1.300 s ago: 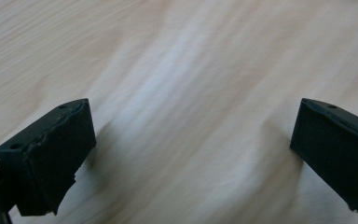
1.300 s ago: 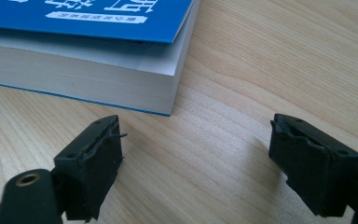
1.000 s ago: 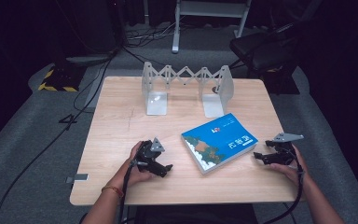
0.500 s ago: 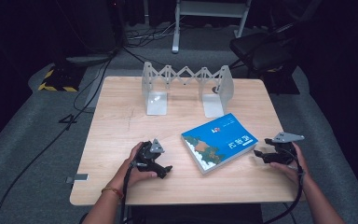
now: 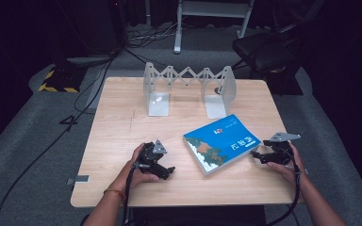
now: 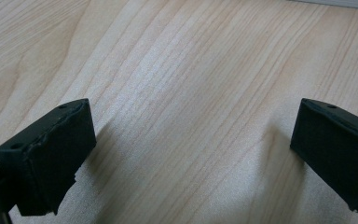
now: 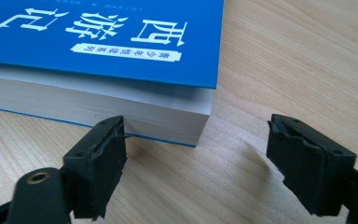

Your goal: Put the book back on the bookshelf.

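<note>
Blue book [image 5: 220,143] flat on bench [image 5: 122,127], front-right area, near the metal bookend rack [image 5: 188,89] at the back. R gripper [image 7: 196,154] at book's corner w/ fingers [image 7: 98,158] released wide, nothing between, one finger almost at the page edge; L gripper [image 6: 191,154] also released, above bare wood, apart from book. For good grasp probably: go low & level, slide one finger under cover edge, squeeze near spine side, not pages only.

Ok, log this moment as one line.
left gripper: open, on bare table | right gripper: open, jaws just widened, nothing between them, at corner of blue book | book: flat, not gripped
</note>
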`<state>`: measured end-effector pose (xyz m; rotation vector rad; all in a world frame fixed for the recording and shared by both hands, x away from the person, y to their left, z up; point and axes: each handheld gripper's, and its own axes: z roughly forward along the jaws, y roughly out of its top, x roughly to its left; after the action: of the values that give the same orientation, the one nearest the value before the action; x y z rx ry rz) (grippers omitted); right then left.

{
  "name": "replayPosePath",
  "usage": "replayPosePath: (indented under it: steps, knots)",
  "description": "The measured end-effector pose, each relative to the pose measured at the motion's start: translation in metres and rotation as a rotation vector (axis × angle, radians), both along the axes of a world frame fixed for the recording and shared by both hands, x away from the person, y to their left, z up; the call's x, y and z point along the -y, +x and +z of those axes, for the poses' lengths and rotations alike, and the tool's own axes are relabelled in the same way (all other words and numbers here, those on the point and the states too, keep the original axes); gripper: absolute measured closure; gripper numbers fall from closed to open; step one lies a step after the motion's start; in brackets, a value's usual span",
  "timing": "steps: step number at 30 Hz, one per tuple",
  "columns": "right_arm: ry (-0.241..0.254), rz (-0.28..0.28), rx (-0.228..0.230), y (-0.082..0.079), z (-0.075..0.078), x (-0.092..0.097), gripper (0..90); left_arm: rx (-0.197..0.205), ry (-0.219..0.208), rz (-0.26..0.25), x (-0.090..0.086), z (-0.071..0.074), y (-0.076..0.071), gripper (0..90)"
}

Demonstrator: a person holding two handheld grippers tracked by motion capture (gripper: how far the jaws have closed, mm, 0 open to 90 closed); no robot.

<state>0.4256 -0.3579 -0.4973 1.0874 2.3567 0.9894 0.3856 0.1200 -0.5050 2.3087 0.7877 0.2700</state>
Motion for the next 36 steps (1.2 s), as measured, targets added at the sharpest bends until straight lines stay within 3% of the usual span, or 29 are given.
replayPosePath:
  steps: [14, 18, 20, 28, 33, 36]
  knots:
    - [0.028, -0.006, 0.031, -0.002, 0.008, 0.000, 20.7, 0.001, 0.001, 0.001, 0.000, 0.000, 0.000, 0.1]
    - [0.072, 0.002, 0.057, -0.003, 0.015, 0.000, 22.1, 0.000, 0.001, 0.000, 0.000, 0.000, 0.000, 0.2]
    - [0.069, -0.002, 0.067, -0.004, 0.018, -0.002, 22.9, 0.001, 0.001, 0.002, 0.001, 0.000, 0.000, 0.2]
    - [0.039, 0.016, -0.003, -0.001, 0.006, 0.001, 23.4, 0.001, 0.002, 0.001, 0.001, 0.000, 0.000, 0.2]
    - [0.032, 0.017, -0.011, -0.002, 0.002, -0.002, 22.2, 0.000, 0.002, 0.002, 0.001, 0.000, 0.000, 0.2]
    - [0.060, 0.010, -0.026, -0.001, 0.000, 0.000, 21.5, 0.000, 0.001, 0.000, 0.001, 0.000, 0.000, 0.2]
